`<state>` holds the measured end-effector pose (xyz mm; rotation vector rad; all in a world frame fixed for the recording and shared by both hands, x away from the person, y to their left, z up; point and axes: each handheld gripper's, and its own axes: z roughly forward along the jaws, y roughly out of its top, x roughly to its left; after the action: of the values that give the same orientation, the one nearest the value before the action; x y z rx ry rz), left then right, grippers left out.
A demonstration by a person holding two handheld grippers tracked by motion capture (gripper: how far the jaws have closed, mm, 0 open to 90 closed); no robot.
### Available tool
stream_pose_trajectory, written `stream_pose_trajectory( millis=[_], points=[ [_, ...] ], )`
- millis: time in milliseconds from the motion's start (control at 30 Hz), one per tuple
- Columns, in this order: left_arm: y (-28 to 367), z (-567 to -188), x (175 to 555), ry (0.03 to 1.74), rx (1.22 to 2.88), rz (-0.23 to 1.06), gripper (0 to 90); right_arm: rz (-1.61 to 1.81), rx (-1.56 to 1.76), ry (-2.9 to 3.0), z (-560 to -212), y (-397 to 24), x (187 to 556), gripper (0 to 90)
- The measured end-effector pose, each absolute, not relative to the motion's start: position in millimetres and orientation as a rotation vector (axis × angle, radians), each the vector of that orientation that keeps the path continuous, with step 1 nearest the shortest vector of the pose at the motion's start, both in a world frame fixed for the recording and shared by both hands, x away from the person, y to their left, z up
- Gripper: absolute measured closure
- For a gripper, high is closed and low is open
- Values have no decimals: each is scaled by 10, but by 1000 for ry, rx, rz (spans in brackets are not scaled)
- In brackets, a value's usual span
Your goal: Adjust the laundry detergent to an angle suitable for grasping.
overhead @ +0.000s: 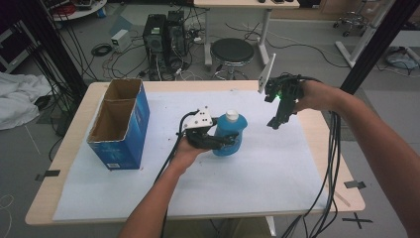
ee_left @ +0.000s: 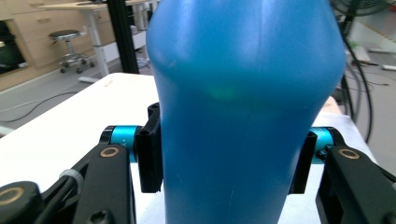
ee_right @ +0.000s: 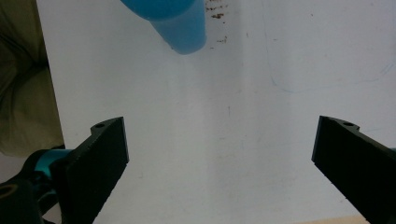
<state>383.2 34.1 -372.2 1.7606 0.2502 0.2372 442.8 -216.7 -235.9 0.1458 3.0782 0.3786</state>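
High view: a blue cardboard box (overhead: 121,126), open at the top and split into two compartments, stands at the left of the white sheet (overhead: 277,173) covering the table (overhead: 69,129), well apart from the blue bottle (overhead: 229,133) near the middle. Nothing lies between bottle and box. The bottle is plain blue plastic, upright, with a rounded shoulder and a narrower top. The left gripper (overhead: 224,142) pinches the bottle's lower body from the side, pads pressed on both flanks. The right gripper (overhead: 275,123) hangs above the sheet to the bottle's right, jaws spread wide, nothing between them.
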Motion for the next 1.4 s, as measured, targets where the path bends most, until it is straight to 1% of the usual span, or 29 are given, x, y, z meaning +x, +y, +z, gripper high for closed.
stream_pose_trajectory(
  millis=[367, 600, 833, 1000, 1400],
  points=[
    [394, -3721, 3801, 106, 1781, 79, 449, 376, 151, 3076, -2348, -2158, 4398, 27],
    [441, -3741, 3803, 42, 1773, 9, 449, 373, 148, 3076, -2350, -2147, 4399, 27],
    [427, -3780, 3833, 23, 1780, -26, 450, 372, 149, 3079, -2355, -2135, 4405, 27],
    [411, -3816, 3861, 36, 1797, -19, 449, 369, 147, 3080, -2356, -2142, 4406, 27],
    [296, -3914, 3872, 23, 1822, -54, 449, 366, 150, 3079, -2358, -2135, 4406, 27]
  ],
)
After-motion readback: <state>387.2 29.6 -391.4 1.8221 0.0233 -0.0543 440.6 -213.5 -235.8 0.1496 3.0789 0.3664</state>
